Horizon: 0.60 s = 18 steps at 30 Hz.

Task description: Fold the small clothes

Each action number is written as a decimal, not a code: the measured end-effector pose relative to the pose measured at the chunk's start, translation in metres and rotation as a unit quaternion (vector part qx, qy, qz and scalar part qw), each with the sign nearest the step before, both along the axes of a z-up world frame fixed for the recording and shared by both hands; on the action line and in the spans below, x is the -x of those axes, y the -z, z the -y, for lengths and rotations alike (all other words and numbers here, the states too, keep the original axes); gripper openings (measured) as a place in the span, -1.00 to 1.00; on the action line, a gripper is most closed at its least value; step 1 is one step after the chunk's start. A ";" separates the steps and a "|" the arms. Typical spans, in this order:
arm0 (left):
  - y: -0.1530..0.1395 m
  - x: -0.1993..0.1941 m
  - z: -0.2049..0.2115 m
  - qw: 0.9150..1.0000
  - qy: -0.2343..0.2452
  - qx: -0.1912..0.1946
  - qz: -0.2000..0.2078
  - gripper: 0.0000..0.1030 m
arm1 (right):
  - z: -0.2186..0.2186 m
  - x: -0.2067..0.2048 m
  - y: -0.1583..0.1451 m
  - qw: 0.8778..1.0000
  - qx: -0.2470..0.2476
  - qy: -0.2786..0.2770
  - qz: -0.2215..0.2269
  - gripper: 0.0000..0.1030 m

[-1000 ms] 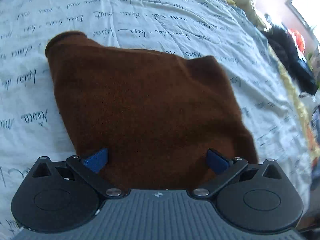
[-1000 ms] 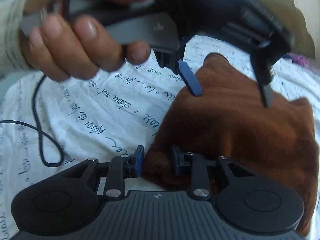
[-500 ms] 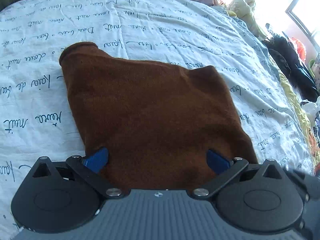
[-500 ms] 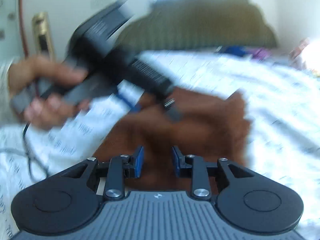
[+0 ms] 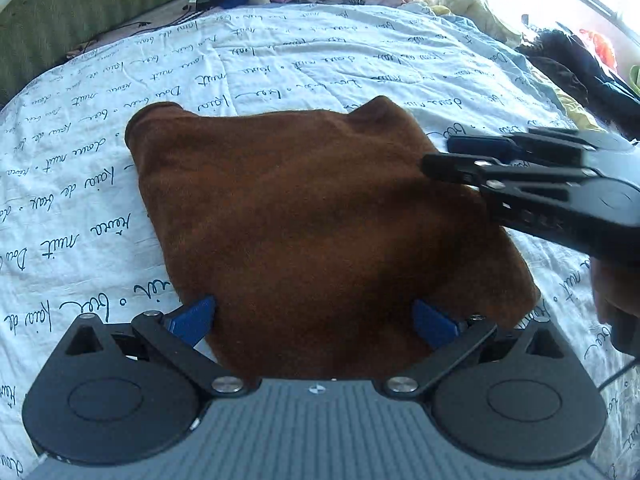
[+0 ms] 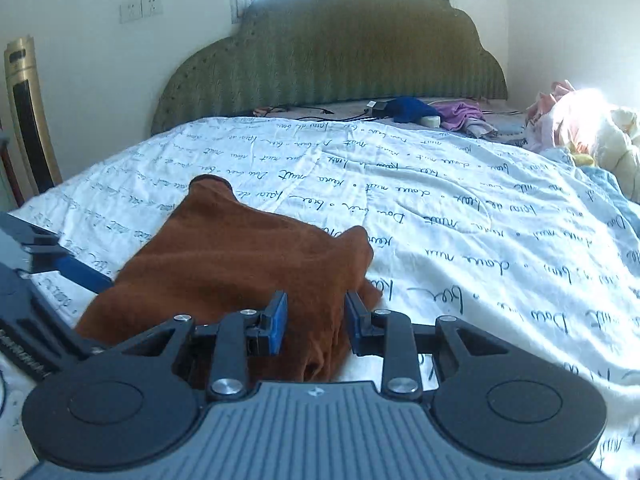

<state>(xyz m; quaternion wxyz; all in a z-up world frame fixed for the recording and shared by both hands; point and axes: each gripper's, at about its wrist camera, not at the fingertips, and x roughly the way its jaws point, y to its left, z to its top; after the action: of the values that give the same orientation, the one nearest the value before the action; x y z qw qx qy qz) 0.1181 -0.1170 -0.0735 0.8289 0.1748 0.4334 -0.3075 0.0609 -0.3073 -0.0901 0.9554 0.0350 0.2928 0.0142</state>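
Note:
A small brown garment (image 5: 312, 216) lies folded flat on the white bedspread with script print (image 5: 280, 52). My left gripper (image 5: 312, 316) is wide open above the garment's near edge, its blue pads apart and holding nothing. My right gripper (image 6: 316, 316) is partly open above the garment's (image 6: 224, 264) near right corner, with nothing between its pads. In the left wrist view the right gripper (image 5: 444, 156) reaches in from the right over the garment's right edge. In the right wrist view the left gripper's blue fingertip (image 6: 80, 272) shows at the left edge.
A green padded headboard (image 6: 332, 52) stands at the far end of the bed. Blue and purple clothes (image 6: 440, 114) and cables lie near it. A pile of clothes and soft toys (image 5: 580, 64) lies along the bed's right side. A gold appliance (image 6: 28, 112) stands left.
Both grippers have pulled back and up from the garment. The right gripper has opened and let go of the garment's corner, and now looks toward the headboard. The garment lies still.

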 end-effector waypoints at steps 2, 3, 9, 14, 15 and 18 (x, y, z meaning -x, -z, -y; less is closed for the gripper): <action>0.007 0.008 0.001 1.000 -0.004 -0.009 0.008 1.00 | 0.001 -0.018 0.002 1.000 -0.014 -0.024 0.001 -0.42; 0.013 0.011 0.001 1.000 -0.006 -0.018 0.007 1.00 | -0.001 -0.031 0.004 0.999 -0.010 -0.034 -0.003 -0.42; 0.036 0.010 -0.017 0.999 -0.034 0.029 -0.031 1.00 | 0.026 -0.077 0.036 0.999 0.000 0.007 -0.047 0.32; 0.016 0.001 -0.043 0.994 -0.056 0.078 -0.056 1.00 | 0.056 -0.065 0.026 0.997 -0.055 0.033 -0.045 0.47; 0.010 -0.005 -0.051 0.992 -0.062 0.097 -0.060 1.00 | 0.059 -0.056 0.021 0.997 -0.058 0.038 -0.040 0.47; 0.005 -0.033 -0.073 0.982 -0.080 0.139 -0.097 1.00 | 0.080 -0.027 0.014 0.990 -0.136 0.017 -0.041 0.47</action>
<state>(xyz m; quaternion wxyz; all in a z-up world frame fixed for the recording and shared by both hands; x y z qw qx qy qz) 0.1511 -0.0444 -0.0788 0.8212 -0.0084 0.4773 -0.3127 0.0877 -0.3869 -0.1040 0.9290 0.1704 0.3264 0.0361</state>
